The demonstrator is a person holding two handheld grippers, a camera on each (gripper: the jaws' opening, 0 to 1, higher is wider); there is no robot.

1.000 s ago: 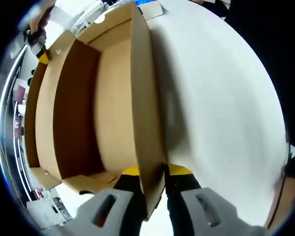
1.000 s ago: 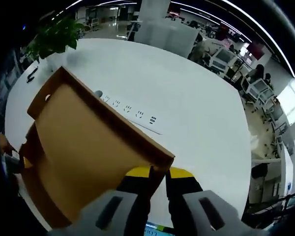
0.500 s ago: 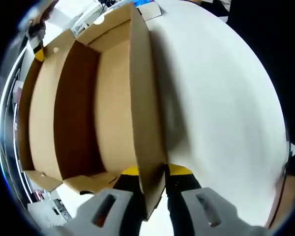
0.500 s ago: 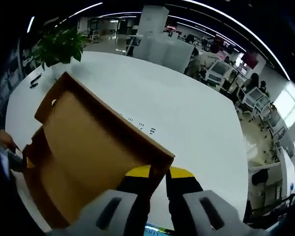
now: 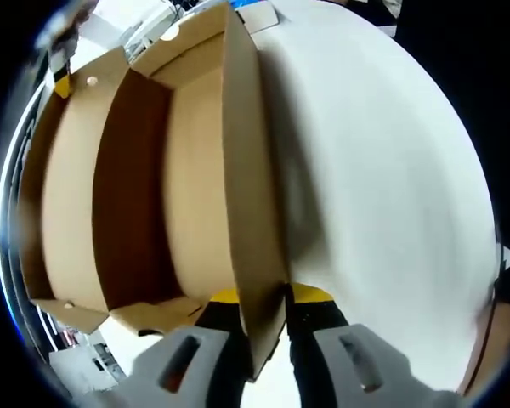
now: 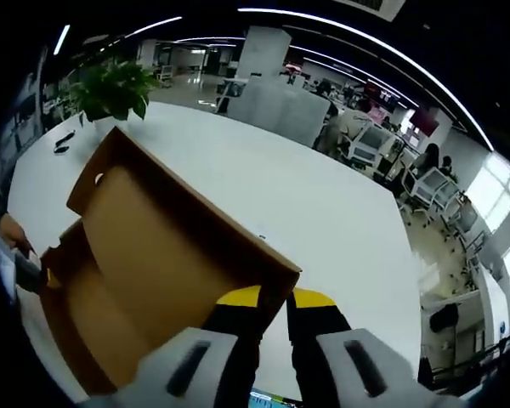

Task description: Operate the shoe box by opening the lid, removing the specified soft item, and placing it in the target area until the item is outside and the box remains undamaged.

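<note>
The brown cardboard shoe box [image 5: 195, 170] lies on a white table [image 5: 382, 170], its inside showing bare cardboard. My left gripper [image 5: 262, 310] is shut on the box's near side wall [image 5: 246, 204], one jaw on each face. The hinged lid [image 5: 64, 195] stands raised along the box's far side. The right gripper's yellow tip [image 5: 62, 85] touches the lid's far corner. In the right gripper view, my right gripper [image 6: 274, 302] is shut on the lid's rim, and the lid [image 6: 153, 255] slopes away to the left. The left gripper [image 6: 25, 274] and a hand sit at that view's left edge.
The white table [image 6: 306, 204] stretches wide behind the lid. A potted plant [image 6: 115, 85] stands at its far left end. Desks, chairs and people fill the office beyond. A blue and white object [image 5: 255, 15] lies past the box's far end.
The lid has swung further up and open with my right gripper on it, hiding the power strip on the table behind it. The left gripper has kept its hold on the box wall.
</note>
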